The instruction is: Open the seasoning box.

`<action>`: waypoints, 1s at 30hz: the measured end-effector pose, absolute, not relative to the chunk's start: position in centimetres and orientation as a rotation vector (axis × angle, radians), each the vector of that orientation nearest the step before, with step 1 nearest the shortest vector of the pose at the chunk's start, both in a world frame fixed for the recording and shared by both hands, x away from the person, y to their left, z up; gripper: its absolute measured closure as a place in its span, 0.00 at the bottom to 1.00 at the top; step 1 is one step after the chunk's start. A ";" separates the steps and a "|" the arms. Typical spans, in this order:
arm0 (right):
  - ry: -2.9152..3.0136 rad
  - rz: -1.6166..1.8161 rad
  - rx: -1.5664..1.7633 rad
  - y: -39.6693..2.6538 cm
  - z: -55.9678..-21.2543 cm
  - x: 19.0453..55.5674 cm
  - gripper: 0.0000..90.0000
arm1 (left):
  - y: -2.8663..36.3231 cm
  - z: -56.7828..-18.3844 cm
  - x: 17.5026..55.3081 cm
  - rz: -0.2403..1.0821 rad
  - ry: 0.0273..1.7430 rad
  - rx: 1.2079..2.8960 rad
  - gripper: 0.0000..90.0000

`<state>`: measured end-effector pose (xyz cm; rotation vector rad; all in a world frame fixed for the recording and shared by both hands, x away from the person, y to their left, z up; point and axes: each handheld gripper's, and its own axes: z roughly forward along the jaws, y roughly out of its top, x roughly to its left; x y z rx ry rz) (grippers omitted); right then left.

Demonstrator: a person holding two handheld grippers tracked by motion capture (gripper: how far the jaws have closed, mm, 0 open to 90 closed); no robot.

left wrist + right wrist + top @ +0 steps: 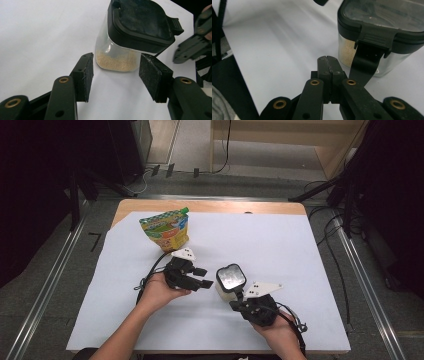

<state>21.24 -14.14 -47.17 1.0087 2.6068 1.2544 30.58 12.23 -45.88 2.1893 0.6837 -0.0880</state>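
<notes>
A clear square container point(230, 280) with a black snap lid stands on the white sheet, with pale grains point(116, 61) in its bottom. My left gripper point(202, 277) lies just left of it, open, its pads point(86, 75) apart from the container point(130, 37) ahead and nothing between them. My right gripper point(235, 304) is at the container's near side, jaws shut and empty. In the right gripper view its tips point(328, 60) sit beside the lid's hanging black latch point(367, 62); I cannot tell whether they touch.
A colourful stand-up pouch point(165, 231) with a green cap stands at the back left of the white sheet point(280, 250). The wooden table edge point(210, 206) shows behind it. Cables and dark stands lie on the floor around the table.
</notes>
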 end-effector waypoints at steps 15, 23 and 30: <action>2.551 1.237 1.133 -17.0 -47.9 23.5 1.00 | 12.2 -46.0 30.4 -0.122 0.686 2.208 0.53; 2.517 1.233 1.180 -18.3 -48.0 24.5 1.00 | 12.1 -46.1 30.4 -0.118 0.678 2.215 0.52; 2.486 1.228 1.224 -19.3 -48.0 25.4 1.00 | 12.2 -46.1 30.5 -0.133 0.695 2.192 0.47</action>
